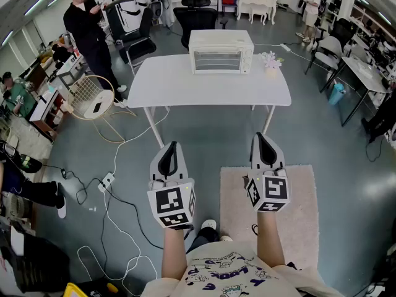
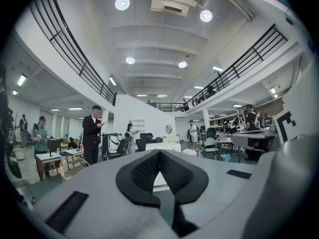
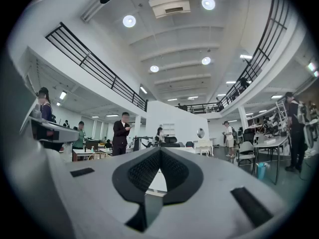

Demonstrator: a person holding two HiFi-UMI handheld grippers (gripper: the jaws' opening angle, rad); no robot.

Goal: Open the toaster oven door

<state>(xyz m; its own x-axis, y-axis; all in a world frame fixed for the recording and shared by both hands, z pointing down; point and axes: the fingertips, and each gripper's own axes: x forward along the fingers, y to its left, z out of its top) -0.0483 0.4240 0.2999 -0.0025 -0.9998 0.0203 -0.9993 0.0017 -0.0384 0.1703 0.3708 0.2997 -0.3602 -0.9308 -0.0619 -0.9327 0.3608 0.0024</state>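
**A:** Where's the oven [image 1: 221, 51]?

**B:** On the far edge of the table [image 1: 173, 85], straight ahead and well apart from both grippers. There's open floor between them and the table's near edge. The oven's front faces the person.

**A:** And the door [image 1: 216, 60]?

**B:** It's closed. It fills most of the front, with the knobs [image 1: 246, 59] in a strip to its right. Its long axis runs left to right, across the line the grippers point along. I'd expect a handle along one long edge, but it's too small to make out from here.

**A:** What are the jaws doing?

**B:** The left gripper [image 1: 169, 153] has its tips together with nothing between them. The right gripper [image 1: 262, 144] is the same: closed and empty. Both are held level, side by side, and aimed at the table.

**A:** Which is nearer?

**B:** There's hardly any difference. The door sits about midway between them in the head view. The right gripper's tip is perhaps a touch further forward, but it lines up more with the knob side, and the left lines up with the door's left end.

**A:** So what does the next move call for?

**B:** I think the person first has to walk up to the table, since the oven is out of reach. Then one gripper needs to open, with its jaws set across that left-to-right edge of the door. Which edge can't be settled at this range.
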